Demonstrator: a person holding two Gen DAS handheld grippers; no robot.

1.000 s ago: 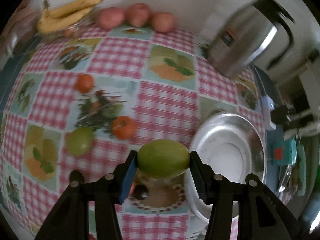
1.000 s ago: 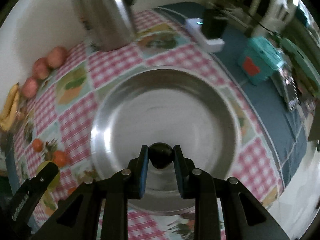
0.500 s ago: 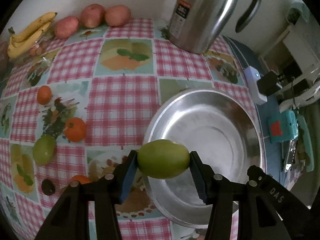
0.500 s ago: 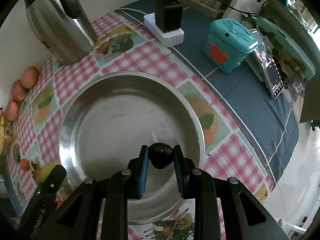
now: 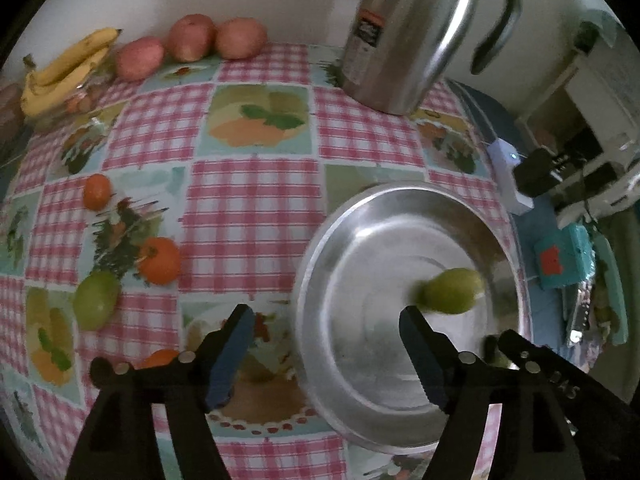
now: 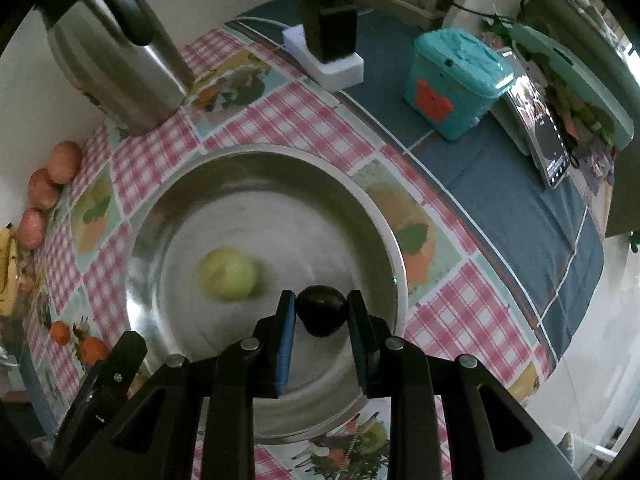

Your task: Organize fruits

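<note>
Counting from the left wrist view gave three red apples (image 5: pixel 192 36), a bunch of bananas (image 5: pixel 64 68), three oranges (image 5: pixel 159 260) and two green fruits: one on the checked cloth (image 5: pixel 96 300), one blurred green fruit (image 5: pixel 452 290) lying loose in the steel bowl (image 5: pixel 320 280). The left gripper (image 5: pixel 326 340) had just been opening and stood wide, empty. Only the right wrist view showed the right gripper (image 6: pixel 321 316) clamped narrowly on a dark fruit (image 6: pixel 321 314) above the bowl.

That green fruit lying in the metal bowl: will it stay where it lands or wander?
The green fruit looks rounded and shows blurred in both views, so it probably rolls easily. The metal bowl looks smooth and dished, so the fruit likely drifts toward the middle but stays inside the raised rim.
</note>
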